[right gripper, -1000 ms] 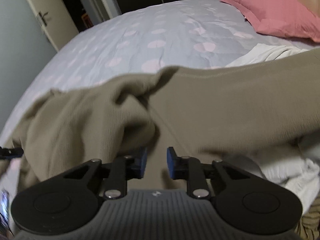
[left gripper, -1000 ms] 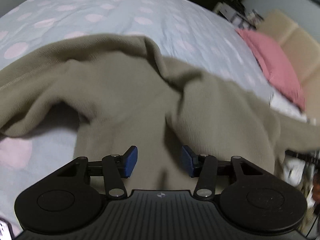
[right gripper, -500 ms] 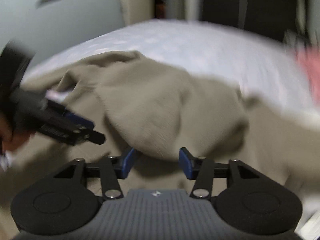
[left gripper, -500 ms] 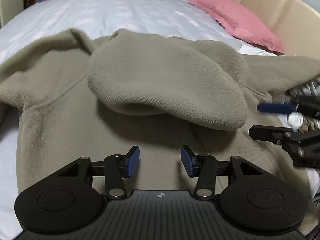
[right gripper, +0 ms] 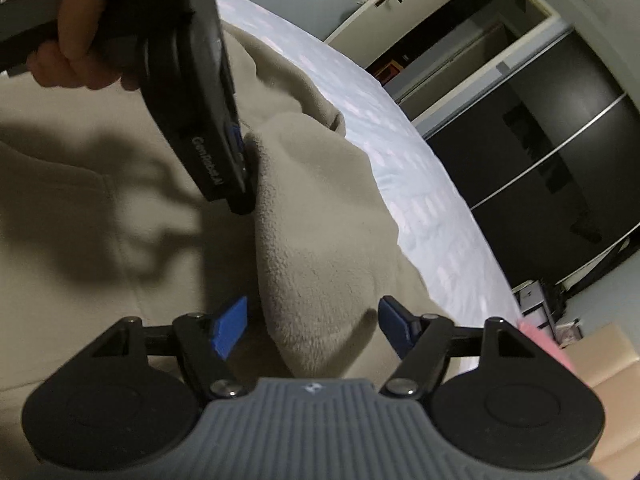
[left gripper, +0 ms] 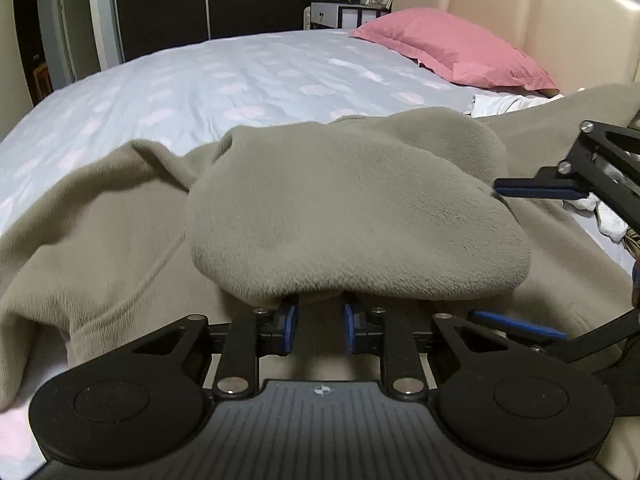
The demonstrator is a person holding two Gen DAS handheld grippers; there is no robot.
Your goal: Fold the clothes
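Both grippers are working a beige fleece garment (left gripper: 352,216) on the bed (left gripper: 240,76): left gripper (left gripper: 318,322) fingers spread under its rounded fold, right gripper (right gripper: 312,322) fingers spread astride it; the unpinched fold could be slipping loose.

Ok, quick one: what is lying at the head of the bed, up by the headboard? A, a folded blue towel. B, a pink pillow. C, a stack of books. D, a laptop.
B: a pink pillow lies on the dotted sheet against the cream headboard.
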